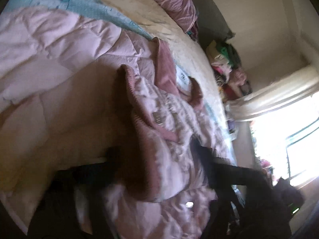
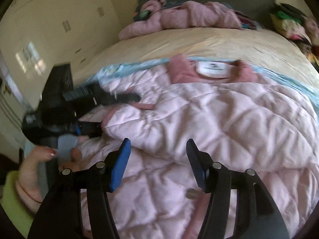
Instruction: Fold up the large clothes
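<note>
Left wrist view, blurred: a pink quilted jacket lies bunched on the bed, a fold draped between the left tongs' fingers; whether they clamp it I cannot tell.

Right wrist view: the right tongs hover with fingers apart just above the jacket's near hem. Its long axis runs away toward the far collar. The left tongs straddle the left edge, nearer the cloth
</note>
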Tool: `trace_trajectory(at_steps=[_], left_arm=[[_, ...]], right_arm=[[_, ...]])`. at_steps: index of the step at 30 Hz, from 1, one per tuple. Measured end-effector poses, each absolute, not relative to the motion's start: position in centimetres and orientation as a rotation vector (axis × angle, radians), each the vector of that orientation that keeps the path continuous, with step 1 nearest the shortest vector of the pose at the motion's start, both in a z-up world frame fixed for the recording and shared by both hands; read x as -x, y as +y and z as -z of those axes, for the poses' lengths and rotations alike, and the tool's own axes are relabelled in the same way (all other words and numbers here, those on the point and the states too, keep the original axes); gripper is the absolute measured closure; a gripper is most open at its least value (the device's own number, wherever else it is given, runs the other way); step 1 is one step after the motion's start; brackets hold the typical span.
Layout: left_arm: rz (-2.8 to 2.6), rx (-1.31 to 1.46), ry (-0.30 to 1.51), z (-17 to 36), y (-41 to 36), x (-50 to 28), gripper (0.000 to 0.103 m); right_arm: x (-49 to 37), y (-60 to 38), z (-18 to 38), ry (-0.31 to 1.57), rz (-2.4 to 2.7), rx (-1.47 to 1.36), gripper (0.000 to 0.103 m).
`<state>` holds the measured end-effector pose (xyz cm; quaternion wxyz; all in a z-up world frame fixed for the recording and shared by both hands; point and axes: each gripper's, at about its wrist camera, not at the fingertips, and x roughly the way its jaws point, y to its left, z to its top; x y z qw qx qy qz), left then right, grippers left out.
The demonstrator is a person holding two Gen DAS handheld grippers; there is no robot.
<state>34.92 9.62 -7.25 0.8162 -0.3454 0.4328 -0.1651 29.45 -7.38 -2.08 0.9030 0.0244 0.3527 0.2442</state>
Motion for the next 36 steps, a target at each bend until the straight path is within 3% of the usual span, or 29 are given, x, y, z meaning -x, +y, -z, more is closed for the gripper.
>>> trace_trajectory(at_steps=[1,6,11,24,36], left_arm=[[0.337,0.699,0.924,7.2,9.4,-34.9,0.089],[0.334,0.609,0.841,4.2,10.6,-34.1,0.095],[0.276,0.52,0.749,0.9,12.5,-33.0,0.095],[0.175,0.432,0.9,6.5,12.5,-34.4,0.094],[0.161,0.383,0.964,8.4,11.8,-34.8,0.084]], right_arm=[[-29.4,-8.1,1.9,0.725,-0.487,-0.054,0.046],[-29.1,-14.6,0.8,0.7,-0.306,-0.072,0.046],[-30.9,-20.1,-0.3,0.653,-0.056,-0.083,0.041],[-39.1,-22.1,4.2,0.828,0.006,-0.191,0.04],[-40.9,-22.6,7.9,0.918,0.071,-0.181,0.038]])
